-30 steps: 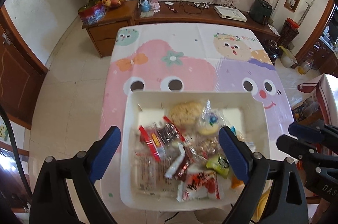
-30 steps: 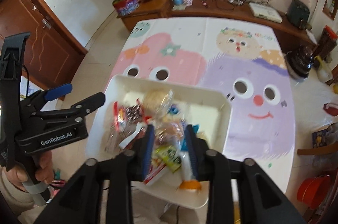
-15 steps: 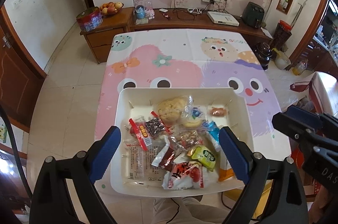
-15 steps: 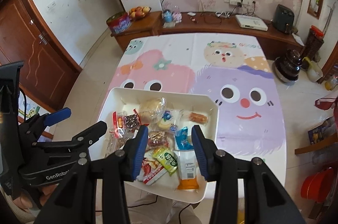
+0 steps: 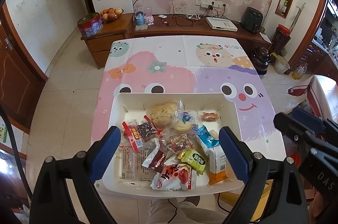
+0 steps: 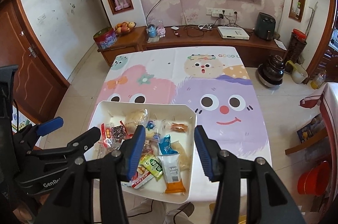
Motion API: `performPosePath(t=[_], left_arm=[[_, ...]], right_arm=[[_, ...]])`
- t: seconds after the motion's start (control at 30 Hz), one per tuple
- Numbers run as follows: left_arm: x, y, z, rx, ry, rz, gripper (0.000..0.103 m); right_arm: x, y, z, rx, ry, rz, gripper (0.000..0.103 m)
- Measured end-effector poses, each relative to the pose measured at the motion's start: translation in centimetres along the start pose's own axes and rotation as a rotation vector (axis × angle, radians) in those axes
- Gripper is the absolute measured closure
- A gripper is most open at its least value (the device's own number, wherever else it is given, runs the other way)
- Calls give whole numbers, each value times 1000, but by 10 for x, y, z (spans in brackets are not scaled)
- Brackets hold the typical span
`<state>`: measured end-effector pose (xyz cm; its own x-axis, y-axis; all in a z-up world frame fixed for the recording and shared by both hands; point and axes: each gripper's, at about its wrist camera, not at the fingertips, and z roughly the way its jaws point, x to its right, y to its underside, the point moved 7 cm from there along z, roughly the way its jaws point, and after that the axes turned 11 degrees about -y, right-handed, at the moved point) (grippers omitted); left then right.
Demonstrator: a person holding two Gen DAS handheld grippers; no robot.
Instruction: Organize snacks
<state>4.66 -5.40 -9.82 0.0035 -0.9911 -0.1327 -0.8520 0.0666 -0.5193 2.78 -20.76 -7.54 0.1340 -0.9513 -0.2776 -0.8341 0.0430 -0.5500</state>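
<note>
A white tray (image 5: 169,95) (image 6: 143,103) sits at the near edge of the table, filled with several wrapped snacks. Among them are a round cake in clear wrap (image 5: 162,113) (image 6: 135,118), a green packet (image 5: 195,159) (image 6: 155,166), a blue packet (image 5: 208,137) (image 6: 166,145) and a white packet with an orange end (image 5: 217,164) (image 6: 173,171). My left gripper (image 5: 169,139) (image 6: 74,128) hangs open and wide above the tray, holding nothing. My right gripper (image 6: 169,133) (image 5: 295,120) hovers over the tray's right half; its jaws are opening with nothing gripped between them.
The table wears a cartoon-monster cloth (image 6: 200,80). Behind it stand a wooden TV cabinet (image 5: 190,31) with a fruit bowl (image 5: 109,13) and a round tin (image 5: 89,25). A red bucket (image 6: 312,179) sits on the floor at right. A person's legs (image 5: 169,211) show below the tray.
Both grippers have risen and drawn back from the tray, so the snacks look smaller. The right jaws, close together over the snacks before, have spread wide.
</note>
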Motion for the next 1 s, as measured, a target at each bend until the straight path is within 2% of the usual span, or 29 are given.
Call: performPosePath(t=[1.0], left_arm=[[1, -3, -1, -6, -11, 7, 10]], right_arm=[[-10, 1, 7, -9, -21, -38, 53]])
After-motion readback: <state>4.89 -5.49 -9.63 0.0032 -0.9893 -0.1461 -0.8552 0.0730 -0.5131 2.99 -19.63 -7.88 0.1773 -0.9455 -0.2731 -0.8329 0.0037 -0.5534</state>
